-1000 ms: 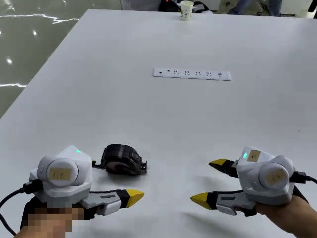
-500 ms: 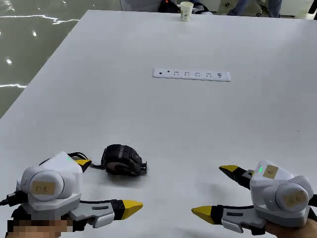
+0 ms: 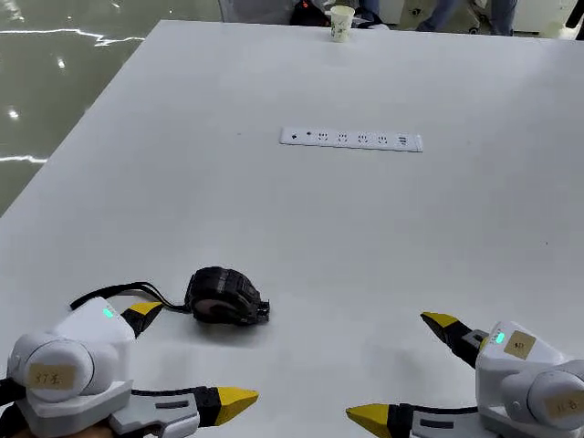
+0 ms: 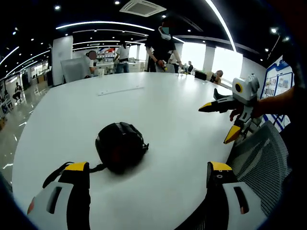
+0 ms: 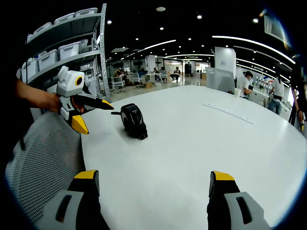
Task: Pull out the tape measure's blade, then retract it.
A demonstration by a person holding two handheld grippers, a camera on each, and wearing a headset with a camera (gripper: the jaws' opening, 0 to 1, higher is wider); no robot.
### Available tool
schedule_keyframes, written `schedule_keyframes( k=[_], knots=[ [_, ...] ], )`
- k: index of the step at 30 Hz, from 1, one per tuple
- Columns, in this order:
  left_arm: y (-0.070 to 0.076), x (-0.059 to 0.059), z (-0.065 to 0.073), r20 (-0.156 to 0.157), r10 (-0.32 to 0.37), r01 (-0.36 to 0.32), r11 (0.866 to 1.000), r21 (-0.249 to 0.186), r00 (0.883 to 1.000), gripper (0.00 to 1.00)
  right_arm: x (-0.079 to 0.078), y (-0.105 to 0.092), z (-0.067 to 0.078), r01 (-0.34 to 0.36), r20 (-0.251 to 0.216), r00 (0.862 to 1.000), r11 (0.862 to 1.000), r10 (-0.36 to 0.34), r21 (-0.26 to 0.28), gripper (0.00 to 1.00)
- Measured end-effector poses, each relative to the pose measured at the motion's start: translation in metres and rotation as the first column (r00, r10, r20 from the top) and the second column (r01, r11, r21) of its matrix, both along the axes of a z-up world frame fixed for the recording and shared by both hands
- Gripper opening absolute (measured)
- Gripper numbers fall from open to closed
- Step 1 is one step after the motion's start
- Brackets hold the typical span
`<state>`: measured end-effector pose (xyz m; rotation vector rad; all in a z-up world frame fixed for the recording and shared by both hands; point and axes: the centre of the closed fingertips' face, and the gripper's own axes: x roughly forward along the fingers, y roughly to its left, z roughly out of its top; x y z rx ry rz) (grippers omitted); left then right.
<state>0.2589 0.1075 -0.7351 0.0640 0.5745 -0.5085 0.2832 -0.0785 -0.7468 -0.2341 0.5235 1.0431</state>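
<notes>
Both claws hover low over the near edge of the white bench (image 3: 365,228), angled in toward each other with their yellow-tipped jaws pointing at the middle. The left claw (image 3: 193,353) sits at the lower left of the head view with its jaws spread wide, one tip near the tape measure's black wrist strap (image 3: 109,294), the other well out toward the centre. In the left gripper view, the left claw (image 4: 147,166) frames the tape measure (image 4: 120,146) between its open jaws without touching it. The right claw (image 3: 401,367) is held at the lower right, also spread and gripping nothing. The left gripper view shows the right claw (image 4: 218,123) above the bench edge, with a hand (image 4: 247,109) wrapped around its body. The tape measure (image 3: 222,297), a dark round case, lies on the bench just beyond the left claw and well apart from the right. Farther back lie a white power strip (image 3: 351,139) and, at the far edge, a paper cup (image 3: 341,20).
</notes>
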Motion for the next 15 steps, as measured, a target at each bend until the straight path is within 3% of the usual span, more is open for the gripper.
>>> schedule_keyframes(
  k=[15],
  knots=[
    [0.0005,-0.0029,0.0047,0.021,-0.005,0.006,1.000,-0.018,1.000,0.99,-0.0031,-0.0092,0.0018,0.060,-0.011,0.998,0.998,-0.060,0.029,0.99]
  ],
)
